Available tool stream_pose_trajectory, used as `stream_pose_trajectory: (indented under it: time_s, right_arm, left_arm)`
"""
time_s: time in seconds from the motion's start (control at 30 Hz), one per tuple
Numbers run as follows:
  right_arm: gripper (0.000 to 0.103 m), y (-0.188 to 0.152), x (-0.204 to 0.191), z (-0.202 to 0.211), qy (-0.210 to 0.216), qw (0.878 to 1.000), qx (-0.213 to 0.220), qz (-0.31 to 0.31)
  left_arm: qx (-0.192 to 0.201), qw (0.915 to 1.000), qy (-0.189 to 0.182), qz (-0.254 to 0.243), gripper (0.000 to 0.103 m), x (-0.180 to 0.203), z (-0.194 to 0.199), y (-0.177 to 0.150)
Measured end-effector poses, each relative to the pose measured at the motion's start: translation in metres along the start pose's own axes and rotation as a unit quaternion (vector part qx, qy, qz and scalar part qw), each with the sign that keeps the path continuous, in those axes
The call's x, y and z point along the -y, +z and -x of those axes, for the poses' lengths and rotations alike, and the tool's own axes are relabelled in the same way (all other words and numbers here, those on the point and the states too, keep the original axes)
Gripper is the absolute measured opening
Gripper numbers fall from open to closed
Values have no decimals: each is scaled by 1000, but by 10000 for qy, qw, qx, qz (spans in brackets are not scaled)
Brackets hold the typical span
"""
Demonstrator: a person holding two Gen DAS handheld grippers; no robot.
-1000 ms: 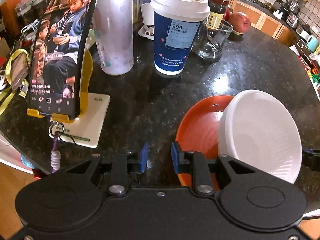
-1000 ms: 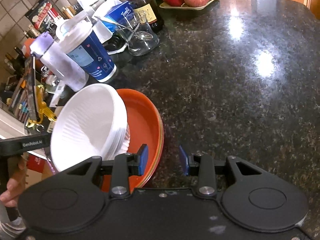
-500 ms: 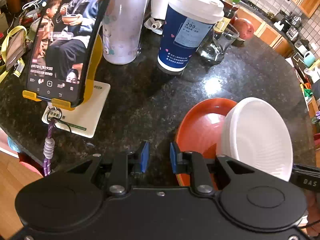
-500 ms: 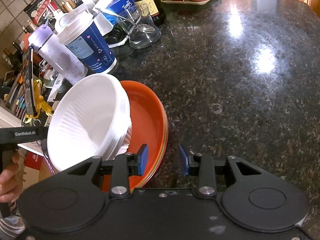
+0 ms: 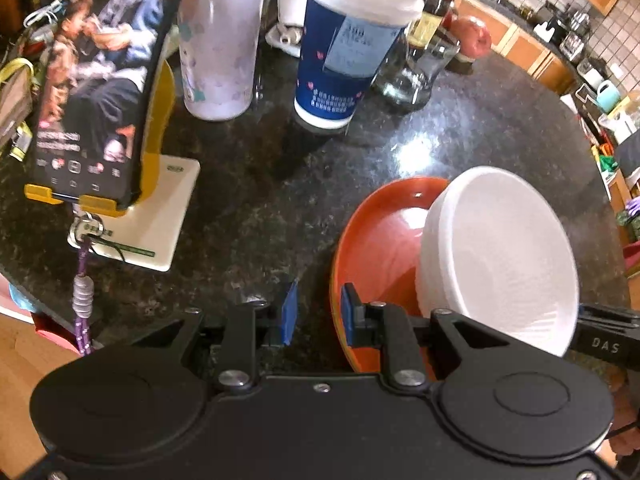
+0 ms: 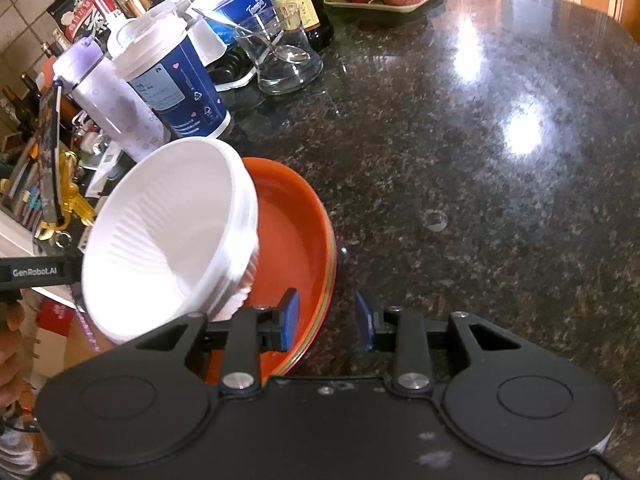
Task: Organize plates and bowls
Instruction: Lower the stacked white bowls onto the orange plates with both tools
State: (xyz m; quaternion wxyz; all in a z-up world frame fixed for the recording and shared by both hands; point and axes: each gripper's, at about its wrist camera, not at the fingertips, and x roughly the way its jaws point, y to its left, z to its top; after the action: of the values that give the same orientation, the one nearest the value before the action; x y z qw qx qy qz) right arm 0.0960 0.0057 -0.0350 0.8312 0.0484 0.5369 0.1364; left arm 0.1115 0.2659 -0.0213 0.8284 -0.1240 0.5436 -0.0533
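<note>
Left gripper (image 5: 315, 317): jaws stand narrowly apart, straddling the near rim of the orange plates (image 5: 376, 248). The rim sits in the gap; the pads do not look pressed on it, so no grip yet. Set against a second ago the gap is a little narrower, and the view has tipped so the paper cup (image 5: 348, 52) and phone on its stand (image 5: 96, 92) sit higher and more blurred.

Right gripper (image 6: 327, 322): jaws are closing, with the opposite rim of the same plate stack (image 6: 296, 240) between them. Left pad is over the orange surface, right pad over bare countertop (image 6: 480, 160); a gap shows on both sides of the rim. A second ago this gap was visibly wider.

White bowls (image 6: 172, 236): a nested stack, tilted, leaning on the far-left part of the plates in the right view; it has hardly shifted over the second. Plates lie stacked flat at the near counter edge; coloured rims beneath the orange one suggest several.

Reading: both tools are settling onto opposite rims for a two-sided lift of plates with bowls aboard.

Risk, as judged: the leaning bowls may slide if the stack tips during the lift.
</note>
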Motion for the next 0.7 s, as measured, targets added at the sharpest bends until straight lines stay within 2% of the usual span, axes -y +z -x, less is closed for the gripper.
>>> stream_pose_trajectory:
  time_s: [0.13, 0.2, 0.27, 0.4, 0.7]
  right_arm:
    - [26, -1, 0, -1, -13, 10000, -14, 94]
    - [26, -1, 1, -1, -14, 9999, -14, 118]
    - [25, -2, 3, 0, -23, 9999, -17, 110]
    - [25, -4, 10, 4, -89, 9999, 15, 73]
    - [25, -13, 56, 26, -436, 9985, 147, -305]
  left_arm:
    - [-175, 9998, -14, -34, 30, 2, -11, 1]
    - [-147, 9997, 6, -171, 30, 8, -13, 0]
    - [-128, 9994, 4, -316, 25, 14, -13, -1]
    - [-139, 9987, -101, -478, 25, 28, -16, -2]
    - [-147, 9962, -279, -818, 25, 77, -30, -3]
